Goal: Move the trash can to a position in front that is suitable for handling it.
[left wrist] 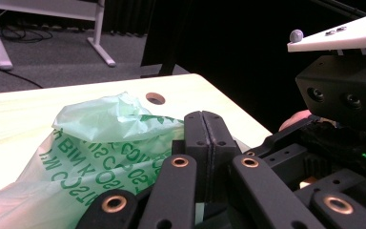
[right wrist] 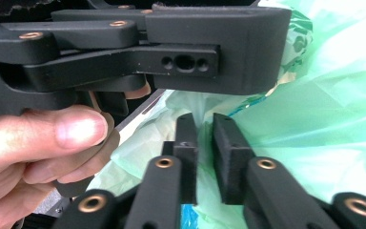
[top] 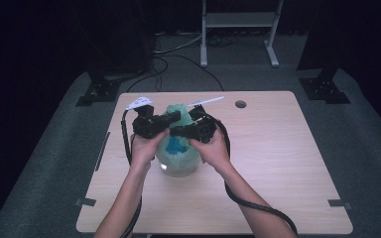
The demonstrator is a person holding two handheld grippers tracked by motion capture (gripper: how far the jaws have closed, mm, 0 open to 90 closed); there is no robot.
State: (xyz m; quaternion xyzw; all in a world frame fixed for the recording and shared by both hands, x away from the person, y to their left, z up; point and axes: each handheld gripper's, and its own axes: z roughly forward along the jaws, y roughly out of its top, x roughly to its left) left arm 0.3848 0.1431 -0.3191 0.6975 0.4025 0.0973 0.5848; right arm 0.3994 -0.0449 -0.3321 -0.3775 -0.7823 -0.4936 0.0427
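My left gripper [left wrist: 204, 125] pinches the green bag [left wrist: 102, 143] rim taut; the right gripper [right wrist: 205, 125], jaws barely parted, straddles film beside it.

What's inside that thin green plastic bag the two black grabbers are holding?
Through the translucent pale green plastic bag, a bright blue shape shows from above, with a sliver of blue low between the right gripper's jaws. The film blurs it, so what it is stays unclear.

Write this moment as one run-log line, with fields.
left gripper: shut on green bag | right gripper: fingers slightly apart, bag film between | bag on table
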